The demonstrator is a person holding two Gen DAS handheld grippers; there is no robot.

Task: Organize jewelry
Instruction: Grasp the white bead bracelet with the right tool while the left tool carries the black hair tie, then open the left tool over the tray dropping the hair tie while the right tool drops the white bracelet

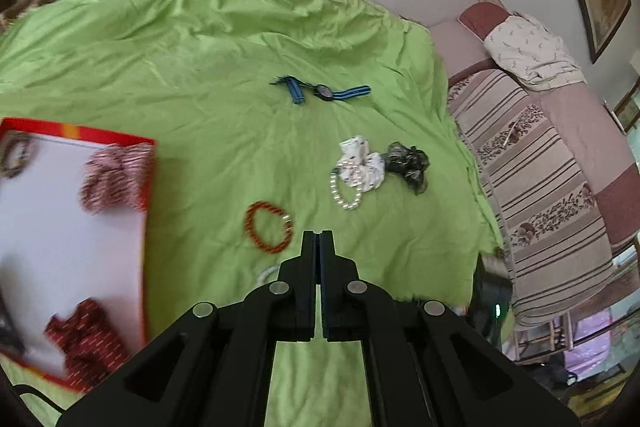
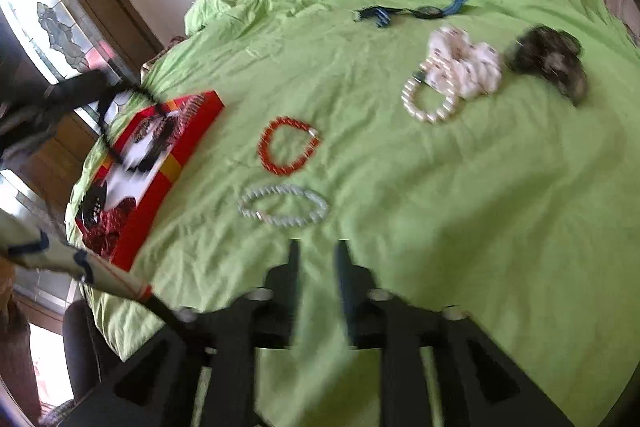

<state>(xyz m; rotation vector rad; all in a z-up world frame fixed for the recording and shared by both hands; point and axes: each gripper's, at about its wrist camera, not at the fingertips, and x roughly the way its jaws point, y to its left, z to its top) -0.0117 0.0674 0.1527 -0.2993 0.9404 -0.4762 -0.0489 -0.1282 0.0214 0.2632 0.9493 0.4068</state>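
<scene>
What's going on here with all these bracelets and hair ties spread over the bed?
A person holding two hand grippers is sorting jewelry on a green bedsheet into a red box, which already holds a few scrunchies. At this moment neither gripper holds anything: the left gripper is shut and empty, the right gripper is open. Still lying out are a red bracelet, a pale bracelet, a pearl bracelet, two scrunchies and a blue-strapped watch.

Bracelets (image 2: pixel 289 146) flat on green sheet (image 2: pixel 400 227)

Two wrist views angled down, near above the same green bedspread (image 1: pixel 224 67).
</scene>
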